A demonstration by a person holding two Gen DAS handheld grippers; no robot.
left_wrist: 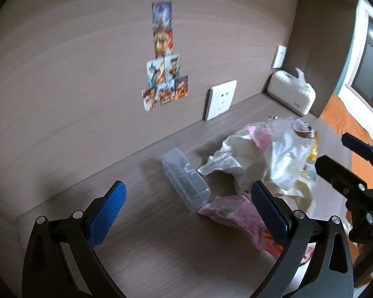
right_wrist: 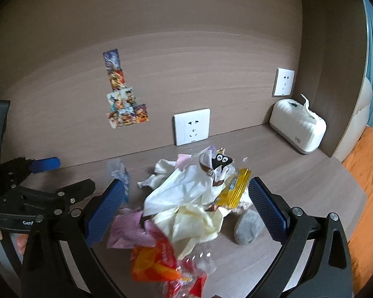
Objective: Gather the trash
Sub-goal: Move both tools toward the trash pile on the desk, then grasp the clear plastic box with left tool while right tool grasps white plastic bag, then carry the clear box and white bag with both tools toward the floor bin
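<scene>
A pile of trash (right_wrist: 186,198) lies on the brown desk (right_wrist: 298,173): white tissues, a pink wrapper (right_wrist: 129,228), a yellow packet (right_wrist: 236,186), a red-orange packet (right_wrist: 156,260) and a grey lump (right_wrist: 247,226). My right gripper (right_wrist: 186,198) is open, its jaws on either side of the pile. In the left wrist view the pile (left_wrist: 261,154) lies to the right, with a clear plastic box (left_wrist: 186,178) and the pink wrapper (left_wrist: 233,213) beside it. My left gripper (left_wrist: 186,203) is open and empty, with the box between its blue pads.
A white tissue box (right_wrist: 298,124) stands at the back right corner. Two wall sockets (right_wrist: 191,126) and stickers (right_wrist: 123,99) are on the back wall. The right gripper shows at the right edge of the left wrist view (left_wrist: 355,173). An orange cover (right_wrist: 368,186) lies beyond the desk's right edge.
</scene>
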